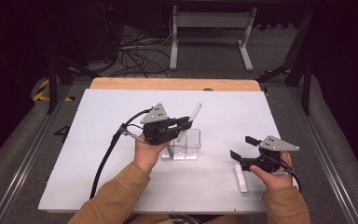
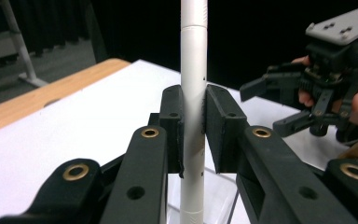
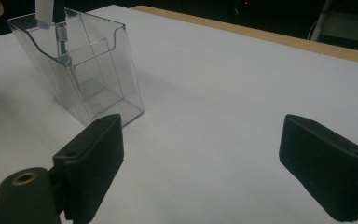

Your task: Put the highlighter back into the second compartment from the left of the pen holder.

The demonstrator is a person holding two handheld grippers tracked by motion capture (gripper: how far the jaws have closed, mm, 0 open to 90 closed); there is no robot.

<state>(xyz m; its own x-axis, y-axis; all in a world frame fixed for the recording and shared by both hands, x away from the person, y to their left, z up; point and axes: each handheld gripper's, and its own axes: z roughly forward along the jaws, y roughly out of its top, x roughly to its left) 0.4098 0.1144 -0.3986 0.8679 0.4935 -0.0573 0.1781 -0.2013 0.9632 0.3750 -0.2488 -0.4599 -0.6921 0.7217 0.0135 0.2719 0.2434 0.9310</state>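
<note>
Overhead first: my left gripper [image 1: 185,124] is clamped on a white marker [image 1: 189,121], which tilts with its upper end up and to the right and its lower end down inside the clear plastic holder [image 1: 182,144] at the middle of the white table [image 1: 98,140]. My left hand [image 1: 148,154] sits just left of that holder. My right gripper [image 1: 242,147] hovers well apart to the right, jaws spread with nothing between them, held by my right hand [image 1: 275,173]. A 2nd white marker [image 1: 240,178] lies flat on the table just below and beside the right gripper.

Left gripper view: the 2 black jaws pinch the white marker [image 2: 193,107] from both sides at mid-length; it stands upright between them, and the holder's clear rim [image 2: 216,198] shows below. My right gripper [image 2: 284,100] is farther off at the right edge, jaws apart.

Right gripper view: my 2 jaws stand wide apart over bare white table [image 3: 205,121]. The clear plastic holder [image 3: 98,79] stands at upper left, with the white marker's tip [image 3: 44,9] reaching into it from above.
</note>
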